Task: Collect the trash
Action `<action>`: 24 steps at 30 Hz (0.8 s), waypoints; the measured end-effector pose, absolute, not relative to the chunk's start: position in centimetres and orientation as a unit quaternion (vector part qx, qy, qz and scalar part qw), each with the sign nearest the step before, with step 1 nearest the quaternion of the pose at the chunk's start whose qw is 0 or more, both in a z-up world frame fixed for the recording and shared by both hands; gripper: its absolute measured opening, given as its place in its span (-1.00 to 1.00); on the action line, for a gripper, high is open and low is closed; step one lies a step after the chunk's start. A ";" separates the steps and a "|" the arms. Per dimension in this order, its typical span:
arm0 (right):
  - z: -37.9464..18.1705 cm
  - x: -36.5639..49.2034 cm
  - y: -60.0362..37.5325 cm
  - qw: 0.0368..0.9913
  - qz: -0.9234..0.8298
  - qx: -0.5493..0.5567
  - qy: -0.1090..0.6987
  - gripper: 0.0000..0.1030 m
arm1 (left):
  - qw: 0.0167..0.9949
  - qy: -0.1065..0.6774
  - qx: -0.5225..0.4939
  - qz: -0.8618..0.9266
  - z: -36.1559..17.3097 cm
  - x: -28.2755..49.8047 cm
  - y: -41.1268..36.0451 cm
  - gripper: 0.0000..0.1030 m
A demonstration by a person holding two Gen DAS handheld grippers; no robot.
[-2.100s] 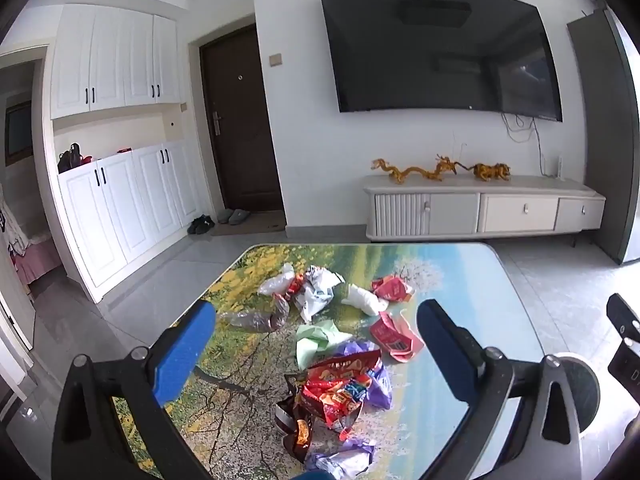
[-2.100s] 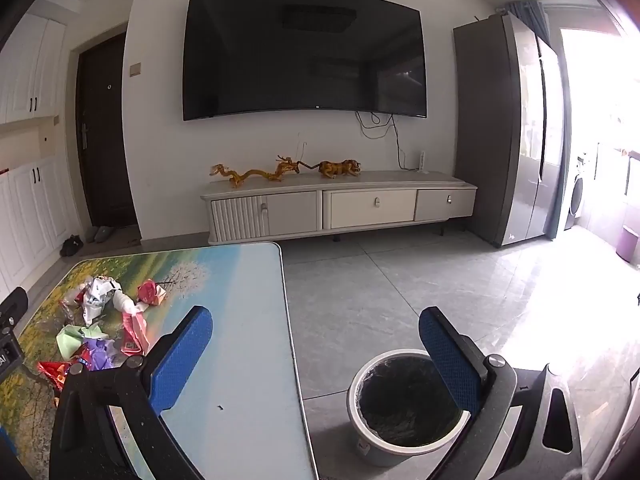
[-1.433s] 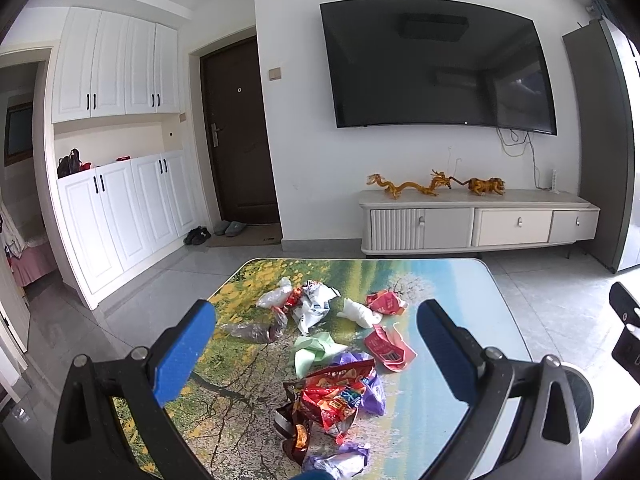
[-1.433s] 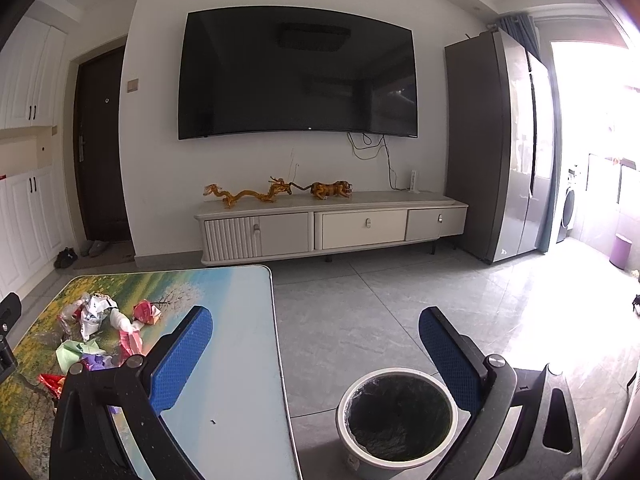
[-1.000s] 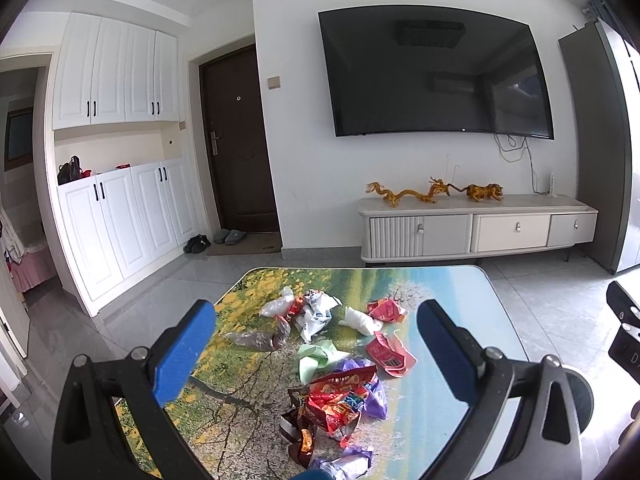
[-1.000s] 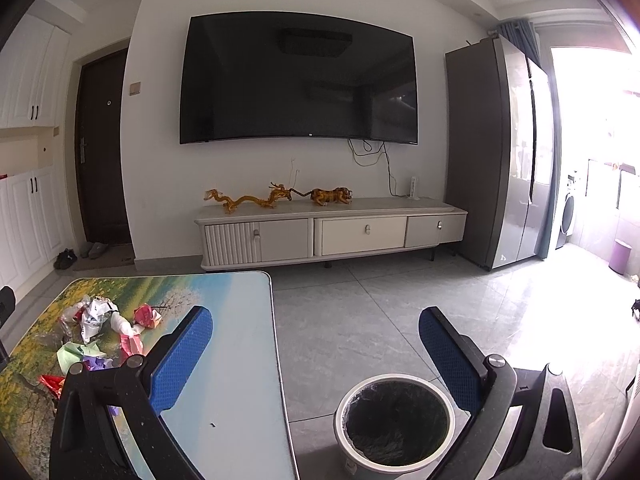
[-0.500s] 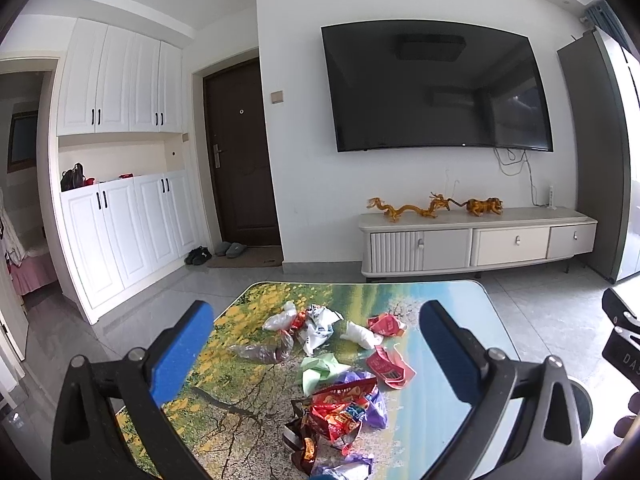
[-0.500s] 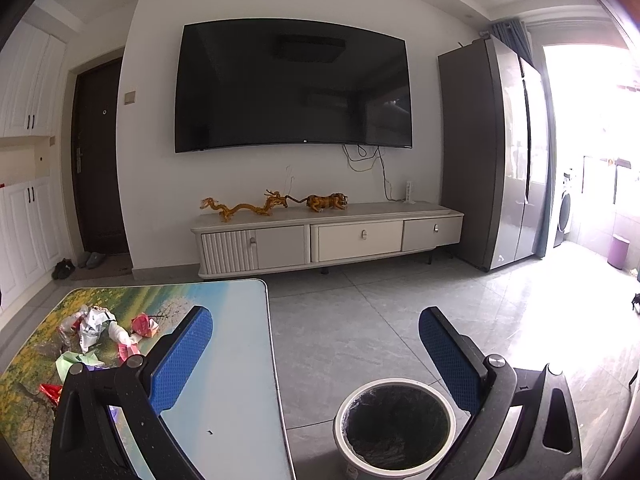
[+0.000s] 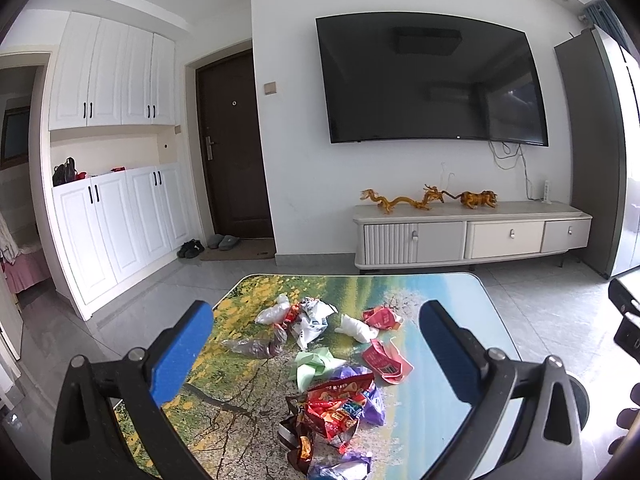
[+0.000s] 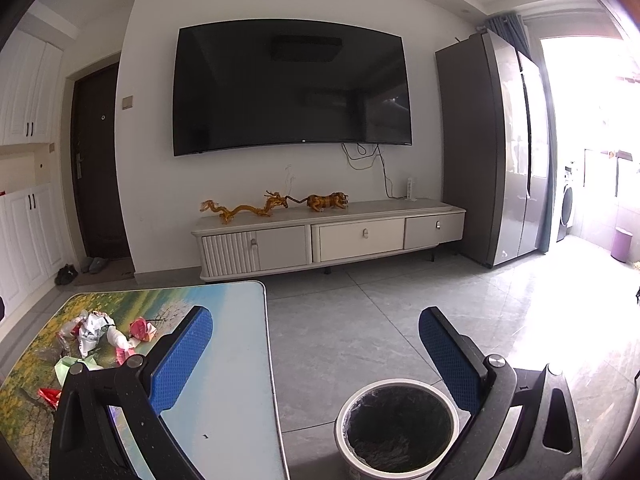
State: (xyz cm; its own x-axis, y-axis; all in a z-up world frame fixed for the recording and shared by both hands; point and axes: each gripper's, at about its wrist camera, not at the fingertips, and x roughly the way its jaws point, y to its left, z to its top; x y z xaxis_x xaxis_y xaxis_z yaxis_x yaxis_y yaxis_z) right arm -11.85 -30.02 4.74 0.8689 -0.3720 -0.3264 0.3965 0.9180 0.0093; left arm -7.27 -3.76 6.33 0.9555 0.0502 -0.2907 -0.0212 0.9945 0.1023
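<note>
Left claw (image 9: 316, 344) hung wide open above the tabletop (image 9: 440, 292), nothing btwn its blue pads, w/ the trash pile (image 9: 328, 360) lying ahead of it: crumpled wrappers, a green paper (image 9: 312, 364), a red snack bag (image 9: 332, 404) nearest the camera. Right claw (image 10: 316, 344) was also spread wide & empty, held over the floor (image 10: 360, 320) just beside the tabletop's right edge. Bin (image 10: 396, 424) w/ a black liner stood on the floor below the right claw, apart from the trash.

We note crinkled glossy foil and plastic wrappers (image 9: 340, 408) on the smooth, glossy printed table (image 9: 440, 292); beside the table, glossy floor tiles (image 10: 360, 320).
</note>
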 end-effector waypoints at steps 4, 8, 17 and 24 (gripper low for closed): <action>4.8 -11.9 -30.6 0.966 -0.196 0.041 0.162 1.00 | 0.987 0.153 0.043 0.019 6.5 -6.4 -2.6 1.00; 4.6 -11.4 -31.2 0.966 -0.184 0.053 0.172 1.00 | 0.986 0.163 0.035 0.027 6.6 -5.2 0.2 1.00; 2.3 -7.8 -29.6 0.967 -0.113 0.048 0.224 1.00 | 0.966 0.259 0.018 -0.015 2.7 -3.5 6.1 1.00; 0.2 -3.5 -26.5 0.956 -0.019 0.056 0.288 0.46 | 0.935 0.325 0.032 -0.140 -0.9 -2.5 4.3 0.69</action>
